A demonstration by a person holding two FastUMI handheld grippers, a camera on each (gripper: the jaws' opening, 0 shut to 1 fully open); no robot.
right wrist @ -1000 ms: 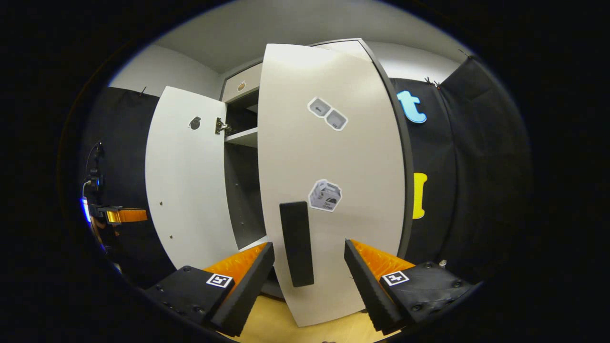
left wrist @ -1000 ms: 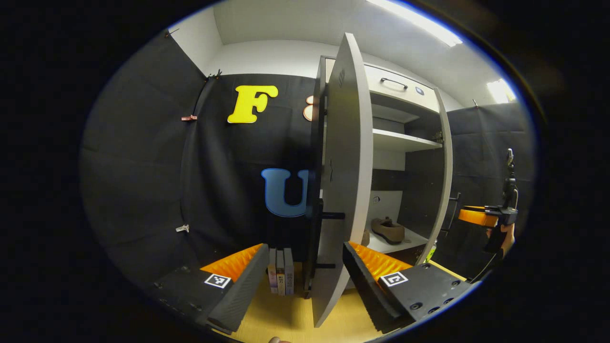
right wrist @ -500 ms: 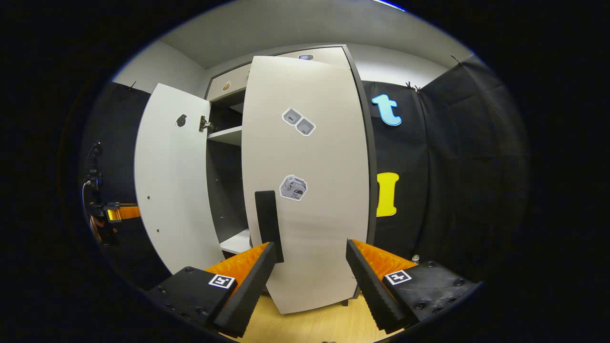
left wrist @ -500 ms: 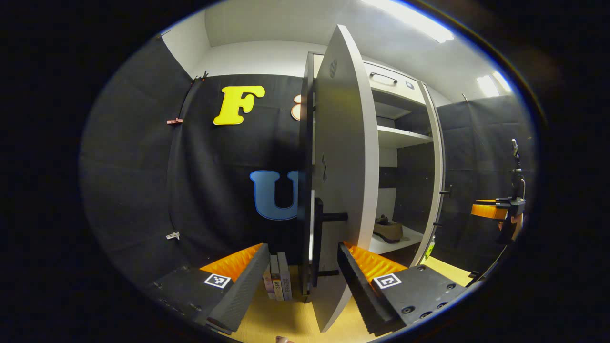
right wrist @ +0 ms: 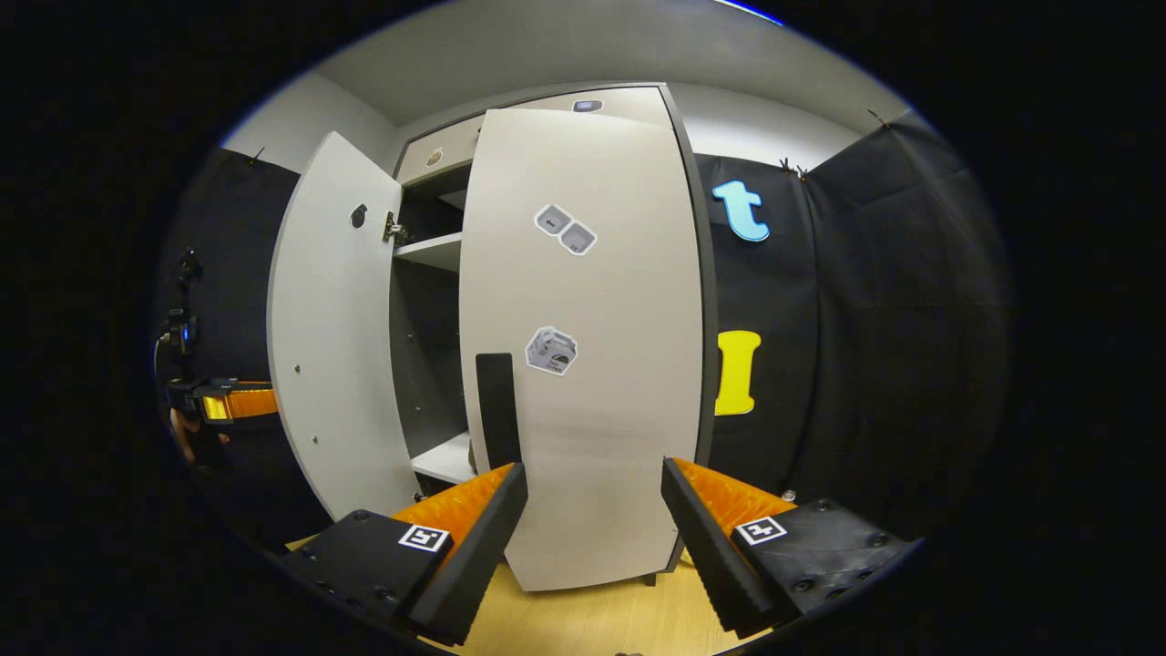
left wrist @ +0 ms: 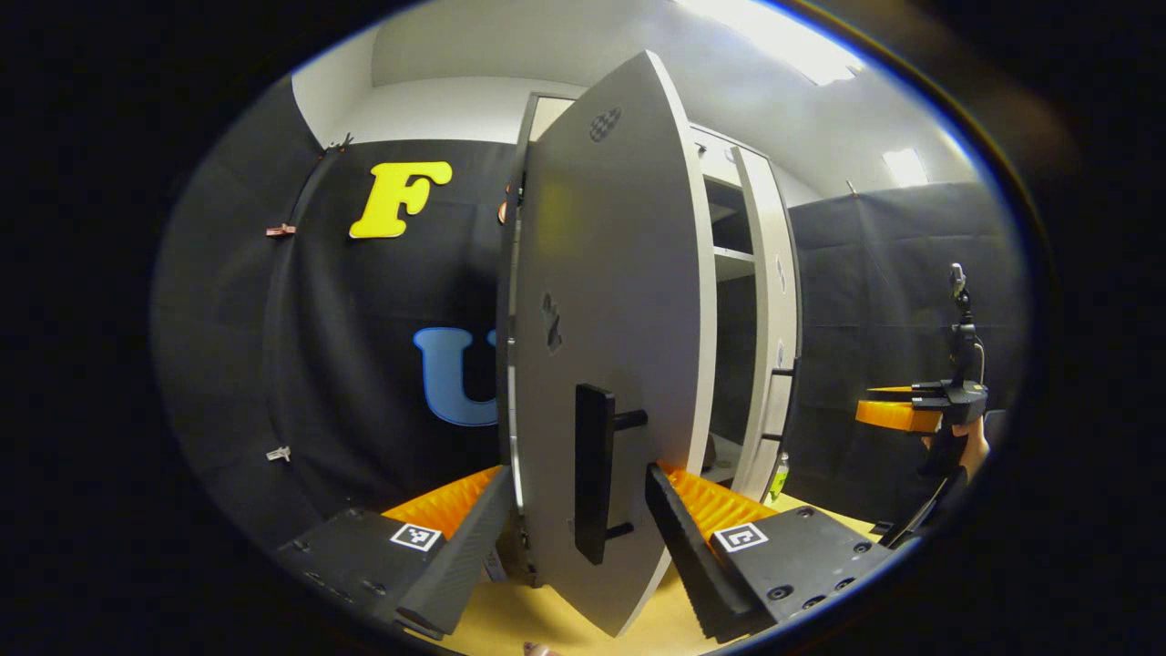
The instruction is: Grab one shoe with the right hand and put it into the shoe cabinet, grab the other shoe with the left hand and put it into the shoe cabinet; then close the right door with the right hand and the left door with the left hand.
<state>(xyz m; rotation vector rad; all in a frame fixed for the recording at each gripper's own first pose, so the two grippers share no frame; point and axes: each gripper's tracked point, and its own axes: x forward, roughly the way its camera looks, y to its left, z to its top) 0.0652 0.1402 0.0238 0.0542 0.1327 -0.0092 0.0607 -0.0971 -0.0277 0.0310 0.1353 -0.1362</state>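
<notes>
Left gripper [left wrist: 572, 538] was spread wide around the left door [left wrist: 601, 301] and its black handle [left wrist: 594, 472], not pinching it. Right gripper [right wrist: 592, 538] also gaped open, facing the nearly closed right door [right wrist: 583, 364] of the shoe cabinet [right wrist: 428, 264]

You stand in a booth hung with black cloth [left wrist: 364, 301] on its walls, a white wall [left wrist: 437, 109] rising above the cloth to a pale ceiling [right wrist: 547, 46]. Bright ceiling lights [left wrist: 783, 46] glow overhead, and the floor [right wrist: 592, 620] under you is light wood.
</notes>
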